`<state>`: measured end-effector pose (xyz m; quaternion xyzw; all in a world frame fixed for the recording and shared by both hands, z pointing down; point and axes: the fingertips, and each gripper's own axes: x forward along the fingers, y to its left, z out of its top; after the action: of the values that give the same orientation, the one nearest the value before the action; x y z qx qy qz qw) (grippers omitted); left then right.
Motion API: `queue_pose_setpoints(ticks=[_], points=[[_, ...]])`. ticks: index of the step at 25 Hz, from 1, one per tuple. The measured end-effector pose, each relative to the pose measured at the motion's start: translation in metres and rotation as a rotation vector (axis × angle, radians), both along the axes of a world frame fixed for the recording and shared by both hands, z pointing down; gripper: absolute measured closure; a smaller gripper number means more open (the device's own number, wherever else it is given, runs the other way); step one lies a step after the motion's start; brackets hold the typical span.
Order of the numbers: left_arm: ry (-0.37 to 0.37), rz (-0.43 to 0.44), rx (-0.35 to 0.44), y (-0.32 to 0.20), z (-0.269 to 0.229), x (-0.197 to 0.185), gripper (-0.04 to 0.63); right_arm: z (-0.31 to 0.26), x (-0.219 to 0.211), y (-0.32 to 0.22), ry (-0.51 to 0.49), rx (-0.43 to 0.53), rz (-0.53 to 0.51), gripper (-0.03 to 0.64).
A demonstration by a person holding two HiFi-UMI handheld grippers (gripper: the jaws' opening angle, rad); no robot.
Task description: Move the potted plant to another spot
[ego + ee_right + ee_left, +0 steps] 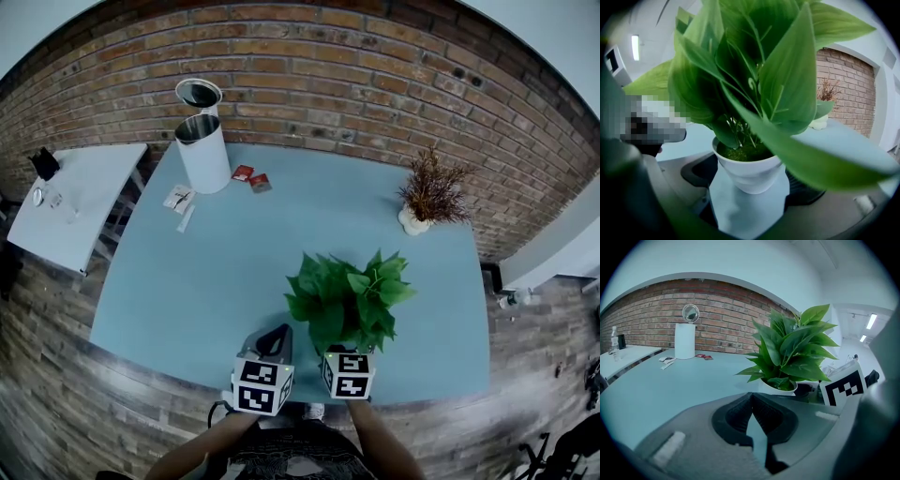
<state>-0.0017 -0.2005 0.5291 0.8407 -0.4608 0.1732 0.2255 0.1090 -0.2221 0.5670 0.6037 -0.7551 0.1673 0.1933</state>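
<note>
The potted plant (349,298), broad green leaves in a small white pot (749,173), stands near the front edge of the blue table (206,281). My right gripper (751,180) has its jaws on either side of the pot, and both dark pads look pressed against its wall. In the head view the right gripper (349,354) is tucked under the leaves. My left gripper (275,339) hovers just left of the plant, shut with nothing in it (751,401). From the left gripper view the plant (792,348) is to the right.
A dried brown plant (431,192) in a white pot stands at the back right. At the back left are a white cylinder (203,150), a round mirror (199,94), red packets (251,176) and paper slips (178,198). A white side table (75,202) is on the left.
</note>
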Motion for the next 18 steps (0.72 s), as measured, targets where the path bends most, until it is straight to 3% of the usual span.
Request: queue_pose_setpoints(ticks=[18], points=[[0.007,-0.001,0.004,-0.007,-0.002,-0.044,0.595,0.0,-0.043,-0.007,0.006,-0.011,0.004,0.164]])
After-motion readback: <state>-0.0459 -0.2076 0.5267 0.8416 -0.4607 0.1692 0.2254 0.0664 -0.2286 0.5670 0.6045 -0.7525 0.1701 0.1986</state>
